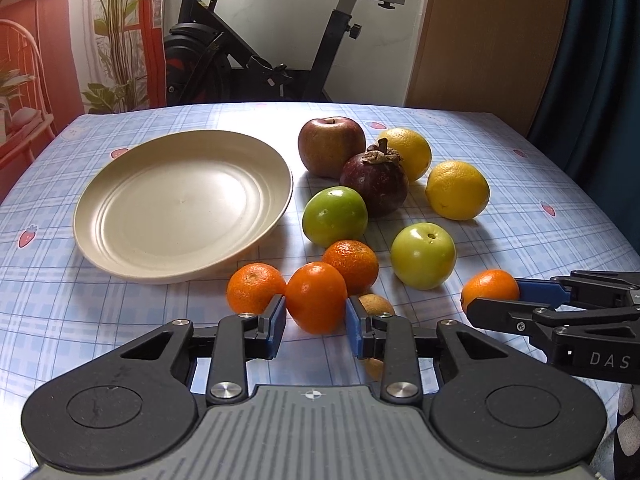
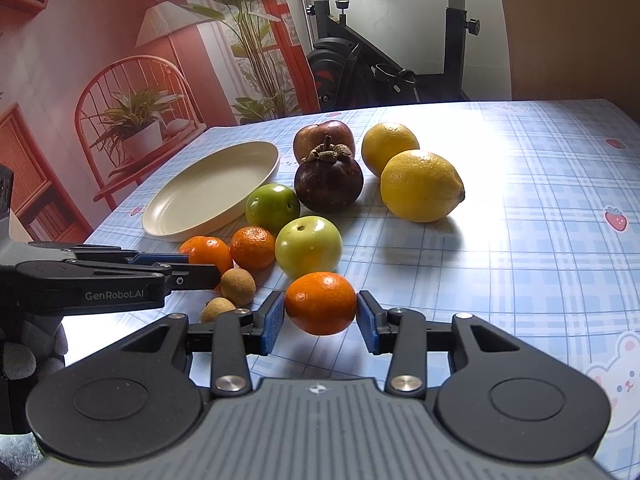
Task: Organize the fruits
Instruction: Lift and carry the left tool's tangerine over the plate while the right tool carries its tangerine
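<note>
- While the cream plate [image 1: 120,184] sits bare on the tabletop [image 1: 520,200], both grasps look made; left hand-held gripper [image 1: 316,320] clamps one tangerine [image 1: 316,298]; right hand-held gripper [image 2: 320,316] clamps another tangerine [image 2: 320,302]
- Next, I judge: lift clear of neighbouring fruit; carry to plate

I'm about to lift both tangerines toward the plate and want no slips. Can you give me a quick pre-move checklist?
1. Left gripper jaws on both sides of its tangerine: ok.
2. Right gripper jaws flank its tangerine: ok.
3. Grip firmness: cannot tell.
4. Plate has nothing on it: ok.
5. Neighbouring tangerine touches the left one, may roll: not ok.
6. Longan clear of left jaw: not ok.
</note>
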`<control>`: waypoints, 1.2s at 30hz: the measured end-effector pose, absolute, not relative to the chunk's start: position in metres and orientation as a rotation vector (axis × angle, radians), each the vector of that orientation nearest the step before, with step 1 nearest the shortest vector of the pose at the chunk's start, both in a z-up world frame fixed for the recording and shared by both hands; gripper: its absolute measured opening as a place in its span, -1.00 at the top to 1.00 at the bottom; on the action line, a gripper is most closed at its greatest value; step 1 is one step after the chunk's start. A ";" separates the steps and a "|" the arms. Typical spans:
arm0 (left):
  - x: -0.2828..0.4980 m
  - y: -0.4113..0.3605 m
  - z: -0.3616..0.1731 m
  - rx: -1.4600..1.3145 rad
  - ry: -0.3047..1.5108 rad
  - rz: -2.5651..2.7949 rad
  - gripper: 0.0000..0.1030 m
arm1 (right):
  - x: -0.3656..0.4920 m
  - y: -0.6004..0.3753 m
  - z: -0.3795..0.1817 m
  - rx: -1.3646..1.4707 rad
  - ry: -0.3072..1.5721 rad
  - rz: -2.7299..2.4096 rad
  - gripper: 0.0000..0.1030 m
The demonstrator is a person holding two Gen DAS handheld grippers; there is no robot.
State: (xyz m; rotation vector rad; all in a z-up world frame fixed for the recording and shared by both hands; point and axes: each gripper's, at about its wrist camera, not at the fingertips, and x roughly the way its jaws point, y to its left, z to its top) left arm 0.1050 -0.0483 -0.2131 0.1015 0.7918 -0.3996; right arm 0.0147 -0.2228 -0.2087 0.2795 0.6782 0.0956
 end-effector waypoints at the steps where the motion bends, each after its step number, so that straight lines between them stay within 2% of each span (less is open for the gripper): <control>1: 0.107 -0.049 -0.213 0.099 0.792 -0.398 0.32 | 0.014 -0.223 -0.208 0.279 0.677 0.096 0.18; 18: 0.103 -0.048 -0.213 0.082 0.737 -0.396 0.31 | 0.013 -0.230 -0.208 0.289 0.668 0.077 0.18; 28: 0.097 -0.031 -0.183 0.052 0.653 -0.381 0.31 | 0.014 -0.228 -0.190 0.278 0.628 0.085 0.18; 36: 0.104 0.001 -0.138 -0.029 0.572 -0.313 0.31 | 0.044 -0.226 -0.146 0.274 0.560 0.138 0.18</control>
